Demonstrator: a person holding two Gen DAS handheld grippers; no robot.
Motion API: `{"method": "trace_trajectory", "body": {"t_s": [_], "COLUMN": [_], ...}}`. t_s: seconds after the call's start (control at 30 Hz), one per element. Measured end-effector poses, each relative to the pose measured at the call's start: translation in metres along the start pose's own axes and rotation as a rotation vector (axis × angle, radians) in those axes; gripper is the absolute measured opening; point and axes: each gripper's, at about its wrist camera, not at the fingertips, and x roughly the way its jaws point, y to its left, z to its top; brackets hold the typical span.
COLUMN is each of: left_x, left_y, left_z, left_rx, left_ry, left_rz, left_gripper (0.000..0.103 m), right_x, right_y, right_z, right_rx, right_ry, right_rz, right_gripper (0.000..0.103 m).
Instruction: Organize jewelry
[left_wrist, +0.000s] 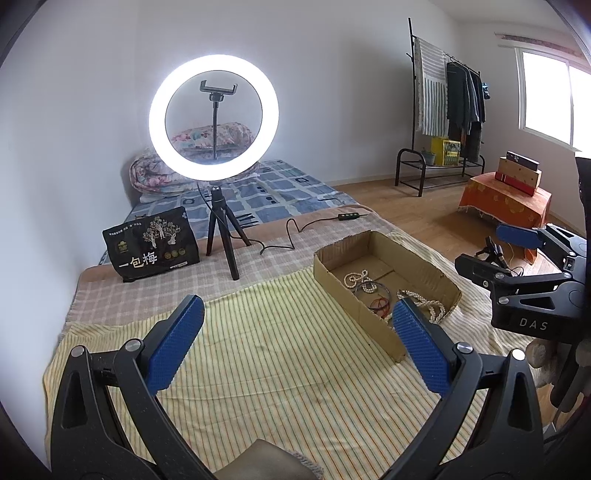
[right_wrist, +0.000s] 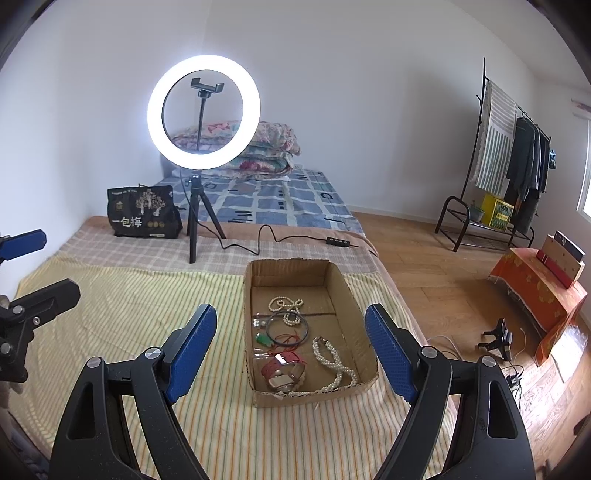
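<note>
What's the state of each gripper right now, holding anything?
Left gripper: open, holding nothing, above the striped cloth.
Right gripper: open, holding nothing, above the cardboard box.

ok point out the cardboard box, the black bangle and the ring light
cardboard box (right_wrist: 347, 295): right wrist view, on its right inner wall
black bangle (right_wrist: 269, 328): right wrist view, on the hoop's left edge
ring light (right_wrist: 155, 110): right wrist view, on the glowing ring's left side

Cardboard box (right_wrist: 343, 291) sits on the bed (right_wrist: 129, 306), right of centre. Inside: pearl necklaces (right_wrist: 334, 363), bangle (right_wrist: 287, 328), watch (right_wrist: 282, 369). Behind it stands the ring light (right_wrist: 203, 110); a snack bag (right_wrist: 142, 212) lies to its left.
</note>
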Motion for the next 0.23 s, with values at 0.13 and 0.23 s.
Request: {"method": "trace_trajectory", "body": {"t_s": [0.13,0.23], "left_x": [0.0004,0.0021], "left_y": [0.0001,0.0025], "left_z": [0.0005,0.0007], "left_rx": [0.009,0.006], "left_ry": [-0.011,-0.012], "left_rz": [0.014,0.025], "left_gripper": [0.103,0.103], "right_x": [0.0005,0.0011], "right_y": [-0.0010,-0.0011], "right_z": [-0.0002,-0.0005], "right_rx": [0.008,0.006], "right_ry": [0.001,0.005], "right_rz": [0.001,0.001], "right_gripper": [0.083,0.083]}}
